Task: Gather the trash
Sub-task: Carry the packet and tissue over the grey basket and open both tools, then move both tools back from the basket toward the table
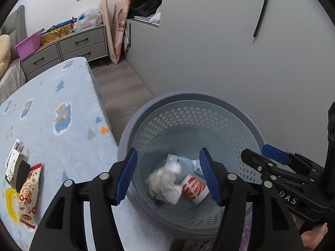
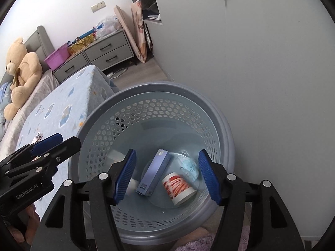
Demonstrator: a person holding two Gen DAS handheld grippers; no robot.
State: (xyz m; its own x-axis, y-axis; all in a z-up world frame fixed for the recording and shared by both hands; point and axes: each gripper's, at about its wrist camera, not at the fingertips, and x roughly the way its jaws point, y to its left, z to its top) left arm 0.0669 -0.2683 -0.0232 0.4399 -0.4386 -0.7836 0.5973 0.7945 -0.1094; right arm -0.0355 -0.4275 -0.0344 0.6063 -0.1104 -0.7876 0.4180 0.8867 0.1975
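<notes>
snack packets point(image 1: 27, 190): left on the blue patterned surface point(image 1: 62, 96), well apart from the bin; not yet collected, judged the next pickups.
yellow ring point(image 1: 11, 205): lies touching the packets, same pile.
left gripper point(image 1: 168, 175): fingers spread over the bin mouth, nothing between them; pointed down into it so anything let go falls inside.
crumpled tissue point(image 1: 165, 179): blurred, inside the bin below the left fingers; looks mid-fall, cannot tell if it has landed.
bin point(image 2: 209, 104): grey perforated basket on the floor, just beside the surface edge, close for short carries.
purple box point(image 2: 153, 172): lies on the bin bottom.
paper cup point(image 2: 178, 188): on its side beside the box.
right gripper point(image 2: 166, 174): fingers released, empty, above the bin.
</notes>
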